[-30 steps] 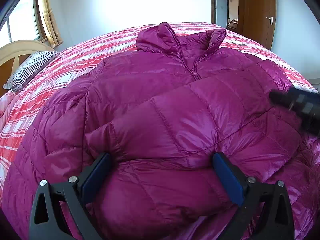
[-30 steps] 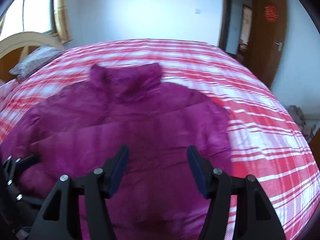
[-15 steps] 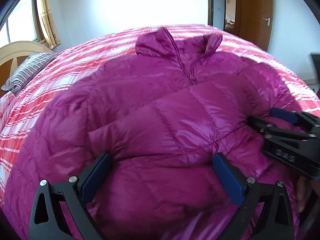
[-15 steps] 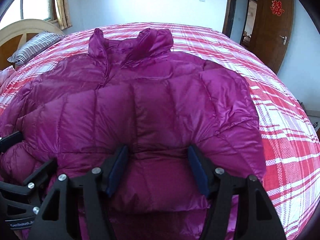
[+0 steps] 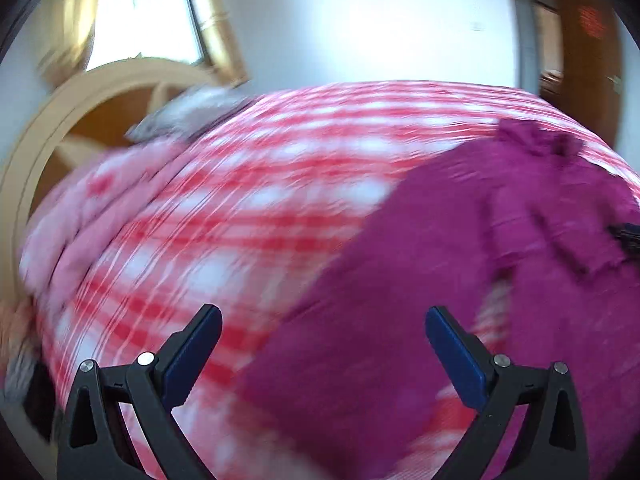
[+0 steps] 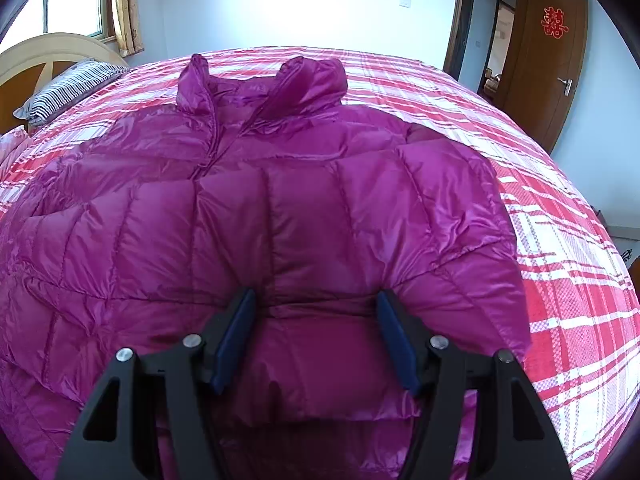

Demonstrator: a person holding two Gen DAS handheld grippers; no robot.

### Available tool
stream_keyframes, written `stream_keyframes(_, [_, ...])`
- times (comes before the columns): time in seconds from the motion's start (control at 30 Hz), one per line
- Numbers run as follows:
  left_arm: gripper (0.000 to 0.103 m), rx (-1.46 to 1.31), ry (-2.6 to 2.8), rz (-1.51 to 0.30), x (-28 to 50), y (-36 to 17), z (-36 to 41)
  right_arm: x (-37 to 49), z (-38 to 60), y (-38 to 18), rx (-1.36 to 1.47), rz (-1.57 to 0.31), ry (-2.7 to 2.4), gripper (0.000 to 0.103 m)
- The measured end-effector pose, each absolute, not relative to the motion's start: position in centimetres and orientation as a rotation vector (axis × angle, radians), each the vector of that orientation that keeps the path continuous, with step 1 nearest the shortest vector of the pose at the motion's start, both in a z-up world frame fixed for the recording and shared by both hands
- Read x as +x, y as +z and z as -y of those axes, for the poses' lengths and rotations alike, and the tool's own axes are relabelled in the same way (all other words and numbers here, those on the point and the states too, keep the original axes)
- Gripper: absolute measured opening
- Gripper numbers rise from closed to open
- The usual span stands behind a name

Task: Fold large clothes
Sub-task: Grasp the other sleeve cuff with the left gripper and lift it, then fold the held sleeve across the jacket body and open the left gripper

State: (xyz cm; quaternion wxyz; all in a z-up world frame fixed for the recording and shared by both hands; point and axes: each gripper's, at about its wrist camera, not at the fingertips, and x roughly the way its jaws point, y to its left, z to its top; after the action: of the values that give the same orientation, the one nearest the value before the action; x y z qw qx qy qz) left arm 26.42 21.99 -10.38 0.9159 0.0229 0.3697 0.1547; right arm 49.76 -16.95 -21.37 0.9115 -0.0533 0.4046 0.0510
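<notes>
Only one sign legible: a red double-happiness character (囍) [image 6: 555,23], stuck on the upper part of the brown wooden door [image 6: 560,92] in the right wrist view. In the left wrist view, just a red smear [image 5: 591,23] on the blurred door [image 5: 588,64], too smeared to read. No other text, brand, label or number readable anywhere.

You're in a home bedroom: big bed [image 6: 560,280] with plaid sheet, striped pillow [image 6: 68,90], wooden headboard [image 6: 36,60], curtained window [image 6: 76,4], door [image 6: 556,60].
</notes>
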Motion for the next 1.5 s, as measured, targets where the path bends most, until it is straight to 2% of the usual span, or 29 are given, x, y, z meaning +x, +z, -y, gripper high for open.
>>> stream_keyframes(0.1, [0.102, -0.079, 0.330, -0.786, 23.5, -11.6, -25.4, 49.7, 16.9, -21.3, -0.110, -0.832, 0.105, 0.066])
stream_keyframes(0.23, [0.102, -0.136, 0.287, -0.788, 22.1, -12.8, -24.5, 49.5, 17.0, -21.3, -0.113, -0.828, 0.105, 0.066])
stream_keyframes(0.33, [0.090, -0.142, 0.247, -0.805, 22.7, -14.0, -22.8, 49.4, 17.0, -21.3, -0.117, -0.826, 0.102, 0.066])
stream_keyframes(0.4, [0.071, -0.130, 0.228, -0.841, 23.9, -15.0, -21.7, 49.4, 17.0, -21.2, -0.117, -0.825, 0.104, 0.067])
stream_keyframes(0.43, [0.065, -0.113, 0.246, -0.879, 24.7, -16.1, -21.4, 49.4, 17.0, -21.2, -0.116, -0.825, 0.105, 0.067])
stream_keyframes(0.53, [0.038, -0.082, 0.304, -0.871, 25.1, -16.5, -21.0, 49.4, 17.0, -21.2, -0.118, -0.825, 0.104, 0.067])
stream_keyframes(0.57, [0.020, -0.073, 0.305, -0.857, 25.1, -16.1, -21.0, 49.4, 17.0, -21.2, -0.117, -0.825, 0.104, 0.067])
stream_keyframes(0.6, [0.017, -0.072, 0.307, -0.844, 24.9, -15.5, -21.1, 49.4, 17.0, -21.2, -0.116, -0.824, 0.104, 0.067])
stream_keyframes(1.03, [0.014, 0.029, 0.386, -0.598, 27.8, -4.8, -23.1, 49.3, 17.3, -21.1, -0.105, -0.821, 0.108, 0.067])
stream_keyframes(1.27, [0.014, 0.157, 0.242, -0.434, 30.1, 1.6, -15.1, 49.3, 17.3, -21.1, -0.107, -0.819, 0.106, 0.067])
stream_keyframes(1.43, [0.014, 0.227, 0.077, -0.377, 31.5, 3.6, -7.4, 49.3, 17.3, -21.1, -0.106, -0.819, 0.106, 0.067])
stream_keyframes(1.5, [0.010, 0.256, 0.012, -0.372, 32.2, 3.6, -4.3, 49.3, 17.3, -21.0, -0.103, -0.819, 0.108, 0.067])
